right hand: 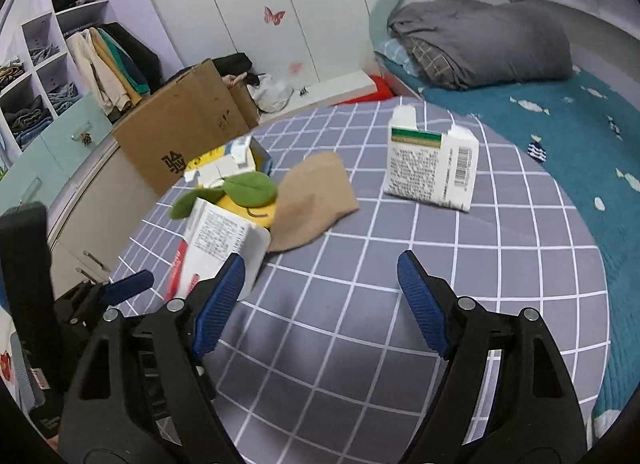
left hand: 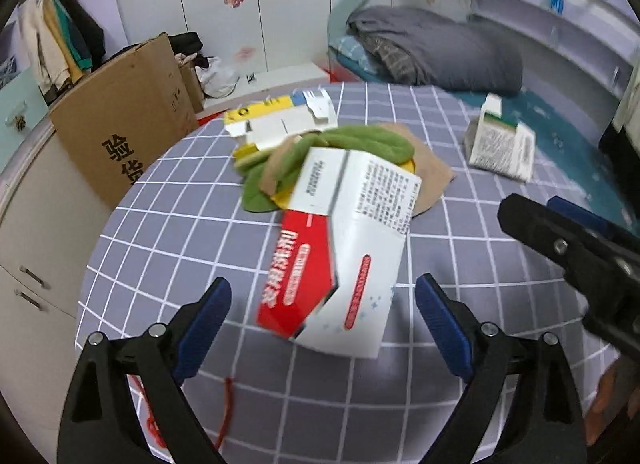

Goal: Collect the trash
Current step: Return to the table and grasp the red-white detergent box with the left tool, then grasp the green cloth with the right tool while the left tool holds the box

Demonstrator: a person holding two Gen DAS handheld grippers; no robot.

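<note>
Each claw [left hand: 323,314] is black plastic with ribbed blue pads and silver screws.

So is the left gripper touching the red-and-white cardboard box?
Apart. In the left wrist view, the left gripper stands open, grid cloth showing between each pad and the red-and-white cardboard box.

The red-and-white carton [left hand: 340,260] is motion-blurred, its print unreadable. Green leaves [left hand: 360,141] and a brown paper bag [right hand: 316,199] partly hide a yellow box [right hand: 248,205].

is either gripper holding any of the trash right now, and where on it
Nothing is held. The left gripper is open around the red and white box without pressing it; the right gripper is open over bare cloth.
</note>
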